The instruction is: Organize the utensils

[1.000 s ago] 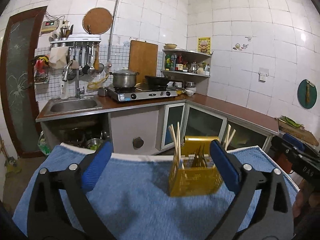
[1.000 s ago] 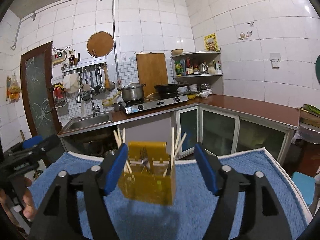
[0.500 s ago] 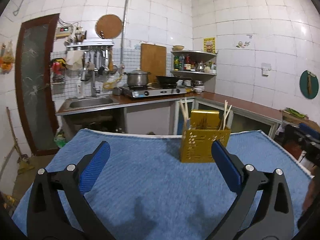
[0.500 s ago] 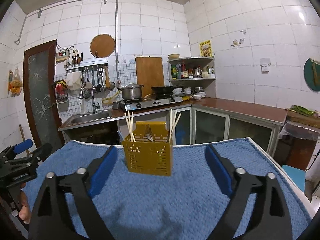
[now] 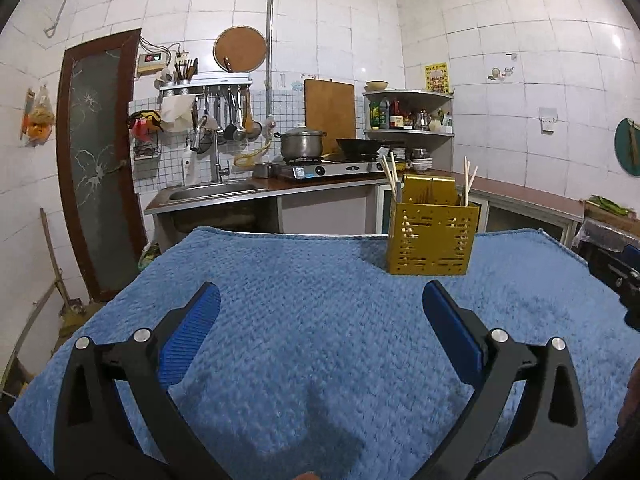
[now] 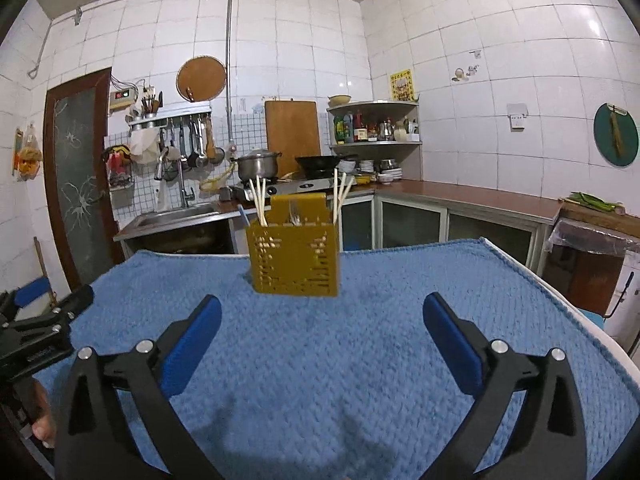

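Note:
A yellow perforated utensil holder (image 5: 432, 240) (image 6: 294, 260) stands upright on the blue towel (image 5: 300, 280) near the table's far edge. Pale chopsticks (image 6: 259, 200) stick up at both of its ends, and a metal fork (image 6: 295, 212) shows in the middle. My left gripper (image 5: 320, 312) is open and empty, well short of the holder and to its left. The jaws of my right gripper (image 6: 322, 316) are opening wide with nothing between them; the holder stands ahead, slightly left. Each gripper shows at the edge of the other's view.
Beyond the table runs a kitchen counter with a sink (image 5: 212, 192), a stove with a pot (image 5: 302, 144) and wok, and a corner shelf (image 5: 408, 114) of bottles. A dark door (image 5: 96, 168) is at the left. A hand (image 6: 40, 420) shows at lower left.
The right jaws have widened away from the holder, which was between them and now stands free on the towel. Both grippers have drawn back from it and sunk lower.

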Action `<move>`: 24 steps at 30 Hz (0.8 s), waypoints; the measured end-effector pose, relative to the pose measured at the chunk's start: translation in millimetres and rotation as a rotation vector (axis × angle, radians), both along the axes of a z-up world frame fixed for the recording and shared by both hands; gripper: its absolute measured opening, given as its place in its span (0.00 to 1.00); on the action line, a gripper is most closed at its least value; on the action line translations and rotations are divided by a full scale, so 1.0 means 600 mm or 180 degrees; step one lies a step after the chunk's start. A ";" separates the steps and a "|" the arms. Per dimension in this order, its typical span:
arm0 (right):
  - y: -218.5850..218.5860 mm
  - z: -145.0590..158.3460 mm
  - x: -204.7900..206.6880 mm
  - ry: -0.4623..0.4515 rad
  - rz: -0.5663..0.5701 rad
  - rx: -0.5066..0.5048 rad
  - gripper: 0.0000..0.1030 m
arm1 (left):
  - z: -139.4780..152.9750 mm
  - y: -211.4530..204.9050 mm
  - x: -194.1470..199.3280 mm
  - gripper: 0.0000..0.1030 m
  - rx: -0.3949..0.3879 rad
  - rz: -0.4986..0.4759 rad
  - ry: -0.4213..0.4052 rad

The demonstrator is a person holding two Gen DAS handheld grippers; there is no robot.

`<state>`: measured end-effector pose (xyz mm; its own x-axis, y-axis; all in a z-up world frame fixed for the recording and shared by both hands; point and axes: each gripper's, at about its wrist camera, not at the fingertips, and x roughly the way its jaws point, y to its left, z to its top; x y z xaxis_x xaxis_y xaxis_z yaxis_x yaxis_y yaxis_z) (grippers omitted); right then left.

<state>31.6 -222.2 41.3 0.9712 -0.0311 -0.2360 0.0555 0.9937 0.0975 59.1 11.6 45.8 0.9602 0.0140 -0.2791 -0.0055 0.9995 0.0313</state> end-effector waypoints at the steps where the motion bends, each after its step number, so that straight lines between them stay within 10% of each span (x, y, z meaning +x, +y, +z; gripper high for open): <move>1: 0.001 -0.008 0.000 -0.0006 -0.0019 -0.0024 0.96 | -0.006 -0.003 -0.002 0.95 0.0021 0.0039 -0.0009; 24: 0.017 -0.078 0.012 0.0265 -0.0127 -0.0026 0.96 | -0.053 -0.020 0.004 0.95 0.0204 0.0043 0.0113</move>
<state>38.5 -212.0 -5.6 0.9462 -0.0715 -0.3155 0.1025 0.9913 0.0829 61.8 -0.2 14.1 0.9493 0.0458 -0.3111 -0.0167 0.9953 0.0957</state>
